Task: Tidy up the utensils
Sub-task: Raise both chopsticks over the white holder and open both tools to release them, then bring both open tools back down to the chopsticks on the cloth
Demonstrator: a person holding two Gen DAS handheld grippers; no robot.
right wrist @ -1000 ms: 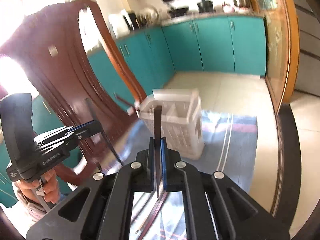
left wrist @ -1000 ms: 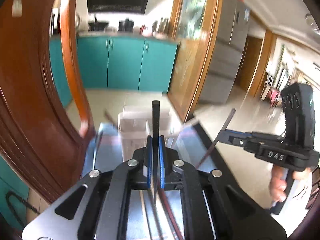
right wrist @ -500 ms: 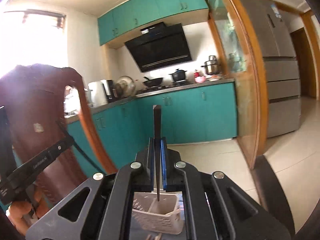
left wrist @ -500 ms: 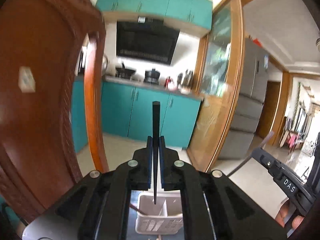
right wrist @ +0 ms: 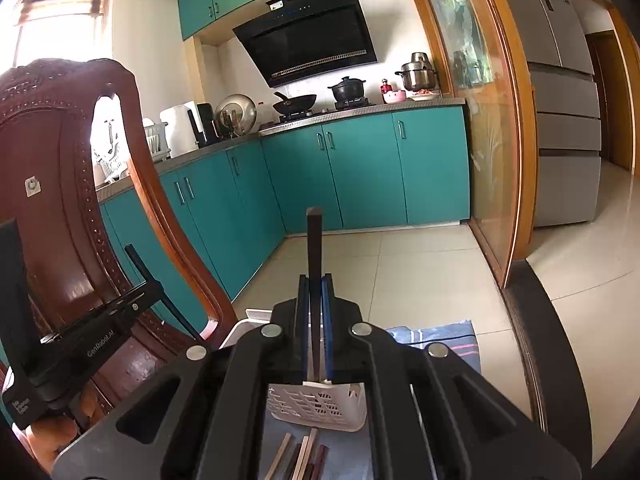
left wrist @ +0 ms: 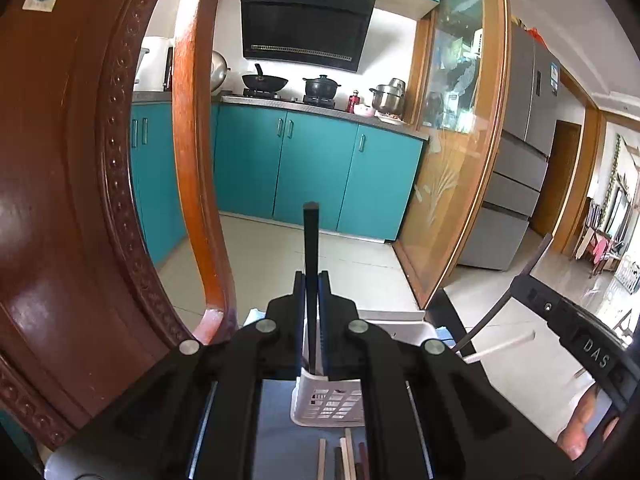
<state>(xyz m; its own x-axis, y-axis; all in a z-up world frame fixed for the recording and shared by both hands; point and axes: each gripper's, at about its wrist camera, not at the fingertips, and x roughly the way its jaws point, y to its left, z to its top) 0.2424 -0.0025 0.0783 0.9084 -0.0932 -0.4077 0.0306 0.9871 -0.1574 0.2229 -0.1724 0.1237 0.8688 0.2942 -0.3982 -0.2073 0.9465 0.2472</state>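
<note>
My left gripper is shut on a dark chopstick that stands upright between its pads, held above a white slotted utensil basket. My right gripper is shut on another dark chopstick, also upright, above the same basket. Several loose chopsticks lie on the blue cloth just in front of the basket; they also show in the left wrist view. Each gripper shows in the other's view, the right one and the left one, each with its chopstick.
A carved wooden chair back stands close on the left, also in the right wrist view. A striped blue cloth covers the table. Teal kitchen cabinets, a glass sliding door and a fridge lie beyond.
Both grippers have tilted up from the table to face the kitchen. The basket has dropped to the bottom of both views. Each still grips its chopstick.
</note>
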